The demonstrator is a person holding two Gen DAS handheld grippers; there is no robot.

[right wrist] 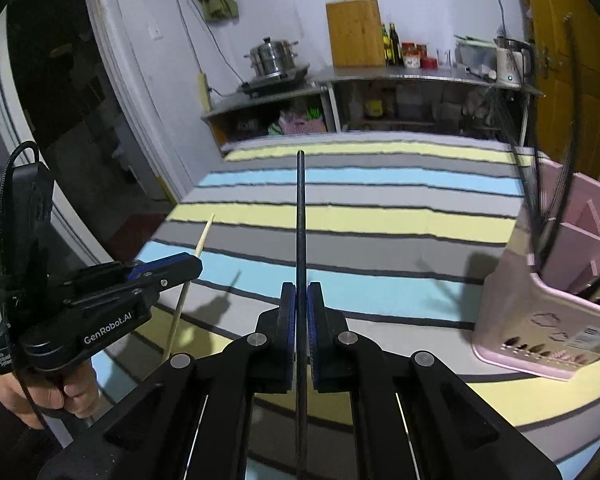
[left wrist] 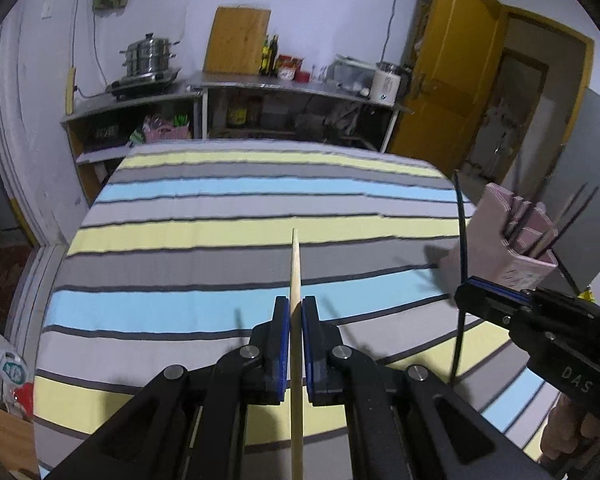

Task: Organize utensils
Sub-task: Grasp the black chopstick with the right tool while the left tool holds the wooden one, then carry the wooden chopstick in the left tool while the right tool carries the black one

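The left gripper (left wrist: 296, 308) was closed on a pale wooden chopstick (left wrist: 295, 264), which ran straight forward between its blue-padded fingers (left wrist: 282, 332) and pointed out over the striped tablecloth (left wrist: 220, 200). In the right wrist view that same gripper (right wrist: 188, 266) sat off to the left, with the wooden chopstick (right wrist: 202, 240) slanting up past its tip and down below it. The person's hand (right wrist: 28, 392) wrapped the handle underneath.

The right gripper (right wrist: 301, 300) was clamped on a black chopstick (right wrist: 301, 208), held upright along the line of its fingers (right wrist: 289, 320), the tip reaching toward the far edge of the tablecloth (right wrist: 380, 216). From the left wrist view the right gripper (left wrist: 466, 290) came in from the right, with the black chopstick (left wrist: 462, 232) standing nearly vertical through it.

A pink utensil holder (right wrist: 560, 312) stood just to the right of the right gripper, on the tablecloth near its edge. Several dark chopsticks (right wrist: 548, 200) leaned inside its divided compartments; which compartment each one sat in could not be told. In the left wrist view the holder (left wrist: 520, 248) appeared just behind the right gripper, dark chopsticks (left wrist: 568, 220) sticking out of its top.

Beyond both grippers, past the far end of the tablecloth, a steel counter (left wrist: 300, 84) held a stacked steamer pot (left wrist: 150, 56), a wooden cutting board (left wrist: 238, 40) propped against the wall, bottles (left wrist: 271, 54) and a kettle (left wrist: 388, 80).
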